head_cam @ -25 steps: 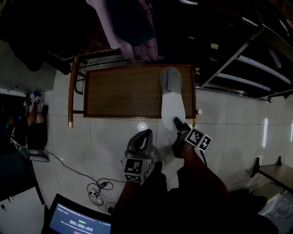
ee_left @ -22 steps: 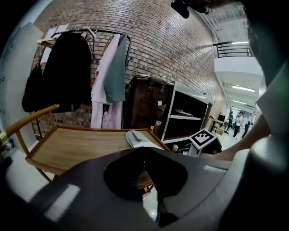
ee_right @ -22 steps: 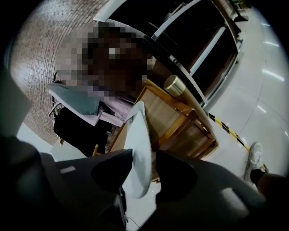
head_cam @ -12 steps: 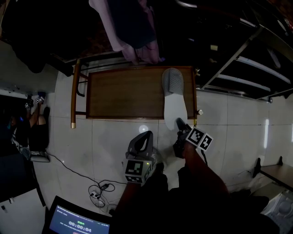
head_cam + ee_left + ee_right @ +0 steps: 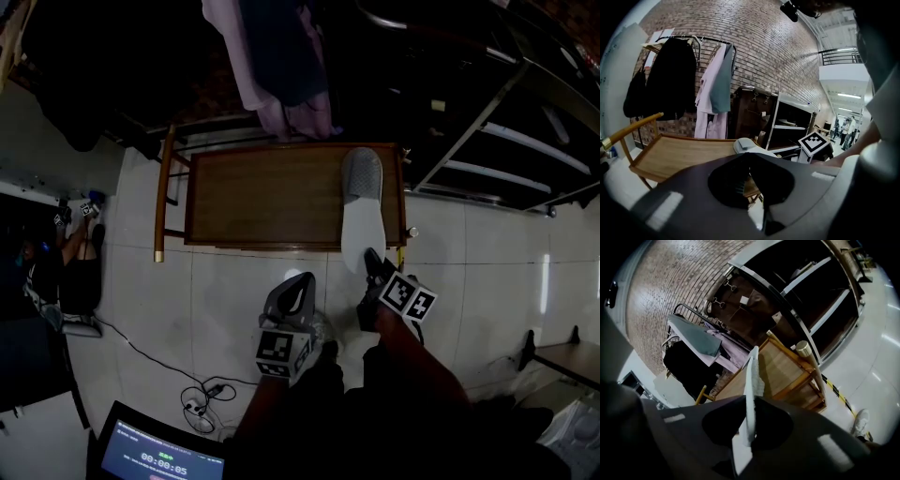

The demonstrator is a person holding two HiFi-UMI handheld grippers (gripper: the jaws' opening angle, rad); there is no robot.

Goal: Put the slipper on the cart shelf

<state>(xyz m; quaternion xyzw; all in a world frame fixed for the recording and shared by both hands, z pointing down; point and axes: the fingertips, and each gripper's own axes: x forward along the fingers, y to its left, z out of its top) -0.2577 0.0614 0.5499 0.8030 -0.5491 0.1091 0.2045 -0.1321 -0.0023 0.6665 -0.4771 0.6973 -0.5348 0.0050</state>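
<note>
- Two grippers wait on the near side of the brown wooden cart shelf [image 5: 281,248], and the right gripper [image 5: 372,265] is the busy one.
- Its fingers [image 5: 792,434] have just been closing, and they now pinch the heel of the pale grey fabric slipper [image 5: 361,216]. In the right gripper view the thin white sole runs edge-on straight out between them.
- The slipper lies at the right end of the cart shelf. Its darker ribbed toe band is well in toward the far rim, and its heel pokes out over the near rim.
- Its long axis runs from far rim to near rim, straight away from the right gripper's fingers. I'd say the coming move is a push or a lift-and-carry along that line, so the heel clears the near rim and the whole sole sits on the wood.
- The left gripper [image 5: 292,292] hangs off the near rim further left, well apart from the slipper. Its fingers [image 5: 693,187] are drawn together with nothing between them. The right hand is plainly the nearer one.
- For writing, the marker cubes [image 5: 408,298] carry only black-and-white square patterns, with no letters.
- A dark screen [image 5: 159,459], well back from the near-left corner of the cart shelf, shows a counter that looks like 00:00:05.
- I can make out no brand or label on the slipper or the cart shelf.
</note>
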